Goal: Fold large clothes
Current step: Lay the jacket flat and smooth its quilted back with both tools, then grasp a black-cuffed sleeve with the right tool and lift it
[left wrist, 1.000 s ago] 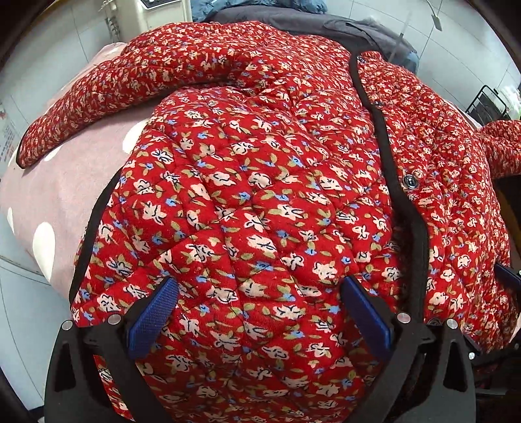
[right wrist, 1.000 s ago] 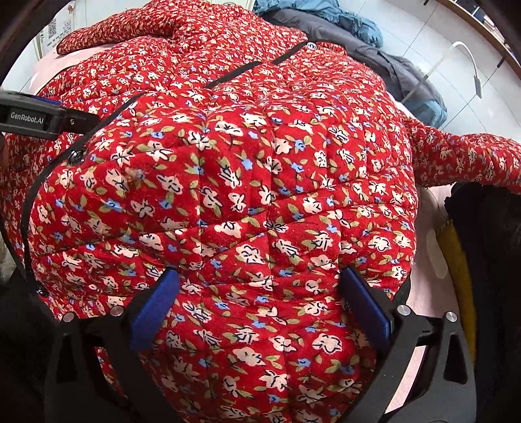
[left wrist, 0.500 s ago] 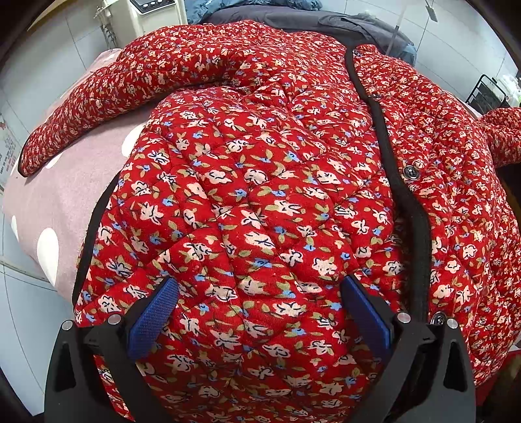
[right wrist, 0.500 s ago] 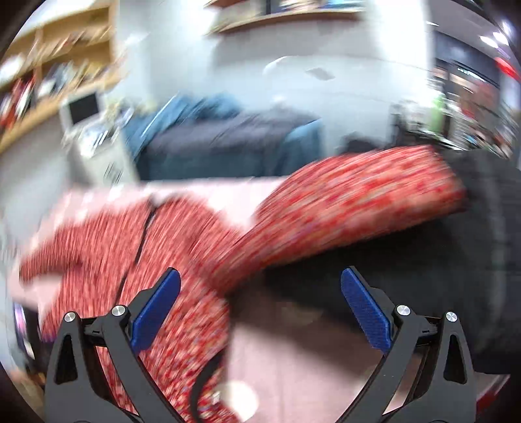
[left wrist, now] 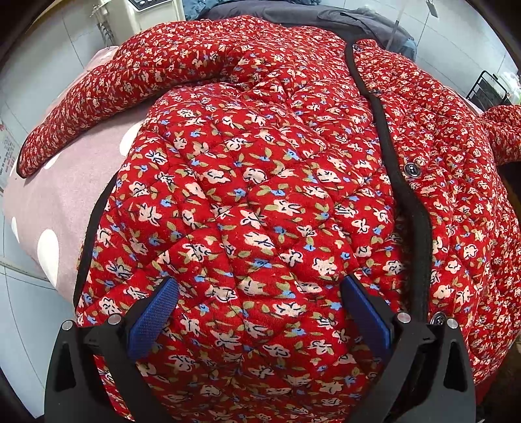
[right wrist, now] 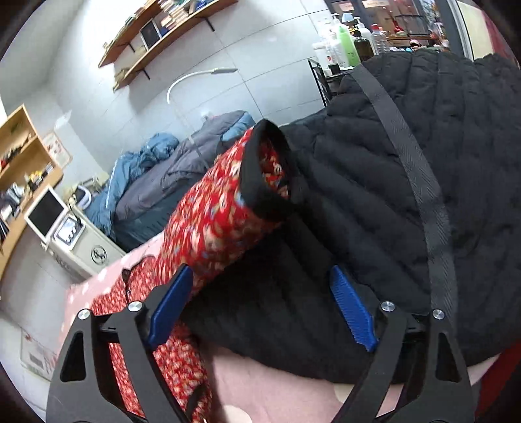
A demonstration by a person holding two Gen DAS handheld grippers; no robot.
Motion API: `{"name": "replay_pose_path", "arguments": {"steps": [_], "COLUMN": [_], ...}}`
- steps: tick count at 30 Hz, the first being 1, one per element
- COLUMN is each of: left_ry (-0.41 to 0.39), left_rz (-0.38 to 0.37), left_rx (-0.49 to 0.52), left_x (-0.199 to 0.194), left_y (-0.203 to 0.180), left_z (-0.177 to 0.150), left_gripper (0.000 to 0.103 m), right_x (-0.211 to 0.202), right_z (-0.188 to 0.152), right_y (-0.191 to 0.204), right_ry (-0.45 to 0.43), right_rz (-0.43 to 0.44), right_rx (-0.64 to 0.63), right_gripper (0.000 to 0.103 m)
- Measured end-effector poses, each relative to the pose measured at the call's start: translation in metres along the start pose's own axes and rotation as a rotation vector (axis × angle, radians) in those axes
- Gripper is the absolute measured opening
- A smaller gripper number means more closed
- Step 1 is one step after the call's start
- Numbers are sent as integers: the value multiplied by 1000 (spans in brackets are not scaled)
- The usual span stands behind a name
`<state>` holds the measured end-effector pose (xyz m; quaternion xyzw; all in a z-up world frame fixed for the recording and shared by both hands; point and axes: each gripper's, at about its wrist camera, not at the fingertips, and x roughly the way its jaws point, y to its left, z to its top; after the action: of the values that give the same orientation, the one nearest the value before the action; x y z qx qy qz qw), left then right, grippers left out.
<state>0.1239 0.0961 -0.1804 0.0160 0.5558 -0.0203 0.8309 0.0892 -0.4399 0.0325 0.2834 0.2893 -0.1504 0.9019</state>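
Red quilted cloth with small flowers fills the left wrist view: the jacket (left wrist: pixel 260 195) lies spread, front up, on a pink cover (left wrist: pixel 55 195) with white dots. Left of the jacket's body, one sleeve (left wrist: pixel 107 97) stretches out over the cover, its cuff at the far left. The left hand-held gripper (left wrist: pixel 260 315) sits low over the jacket's hem part, its blue pads (left wrist: pixel 151 320) wide apart with quilted cloth bulging up between them; it is open, and I cannot tell whether the pads touch the cloth. Right of the gripper, a black placket (left wrist: pixel 410 201) runs up the jacket's middle, with a dark snap (left wrist: pixel 411 168) just right of it. Behind the jacket lies a grey garment (left wrist: pixel 293 16).

In the right wrist view, a white machine (right wrist: pixel 65 227) with a screen stands at the far left, behind the jacket (right wrist: pixel 140 293). Right of it, blue and grey bedding (right wrist: pixel 169 175) is heaped against the tiled wall. The jacket's other sleeve (right wrist: pixel 215 214) rises slantwise from the jacket, its black-bound cuff (right wrist: pixel 260 172) open at the top and resting against a black quilted garment (right wrist: pixel 423 182) on the right. The right hand-held gripper (right wrist: pixel 260 302) is open, gripping nothing; its left pad (right wrist: pixel 169 306) lies just beside the sleeve's lower part, while its right pad is in front of the black garment. A black strap (right wrist: pixel 416 169) runs down that garment.
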Motion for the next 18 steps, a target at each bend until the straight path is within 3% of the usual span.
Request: {"name": "replay_pose_path", "arguments": {"steps": [2,5,9,13,15,18], "left_ry": [4,12,14,12,12,14], "left_rz": [0,-2,-1,-2,2,8], "left_rx": [1,2,2,1,3,2], "left_x": [0,1,1,1,2,3], "left_y": [1,1,2,1,1,-2], "left_z": [2,4,6,6,7,6], "left_gripper": [98,98,98,98,98,98], "right_x": [8,21,46,38,30,14], "right_z": [7,19,31,28,24,12], "right_y": [2,6,5,3,-2,-10], "right_ry": [-7,-16,35,35,33,27], "right_rz": [20,68,84,117,137,119], "right_rx": [9,29,63,117,136,149], "right_gripper": [81,63,49,49,58,60]}}
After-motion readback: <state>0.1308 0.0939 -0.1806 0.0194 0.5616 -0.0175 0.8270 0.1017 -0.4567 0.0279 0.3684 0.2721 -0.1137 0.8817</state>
